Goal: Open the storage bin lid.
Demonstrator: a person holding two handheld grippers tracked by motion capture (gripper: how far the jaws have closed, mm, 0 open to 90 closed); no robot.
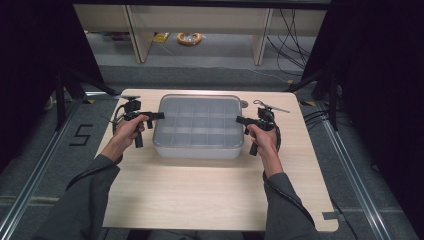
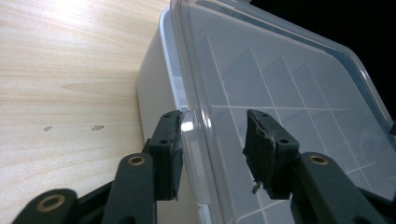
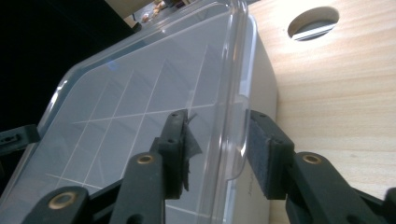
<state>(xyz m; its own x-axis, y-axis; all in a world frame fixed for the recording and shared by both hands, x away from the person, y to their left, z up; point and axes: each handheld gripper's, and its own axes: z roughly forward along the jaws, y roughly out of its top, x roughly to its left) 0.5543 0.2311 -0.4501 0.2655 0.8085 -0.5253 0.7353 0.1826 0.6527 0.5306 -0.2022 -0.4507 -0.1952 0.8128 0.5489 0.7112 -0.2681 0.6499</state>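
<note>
Translucent grey-white compartment box point(image 1: 198, 147) seated flat on wooden table point(image 1: 210, 200), centred toward far edge. Clear lid point(image 1: 198, 120) fitted on top, closed. Interior divided by grid of partitions; compartments seen empty through lid. Lid rim projected beyond box walls at both short ends.

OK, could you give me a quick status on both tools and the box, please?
Left tool open, straddling lid rim. Right tool open, same on opposite edge. Compartment box lidded, flat on table. Nothing in the way.

Dim room, lit tabletop point(image 1: 210, 190), lid glare
</note>
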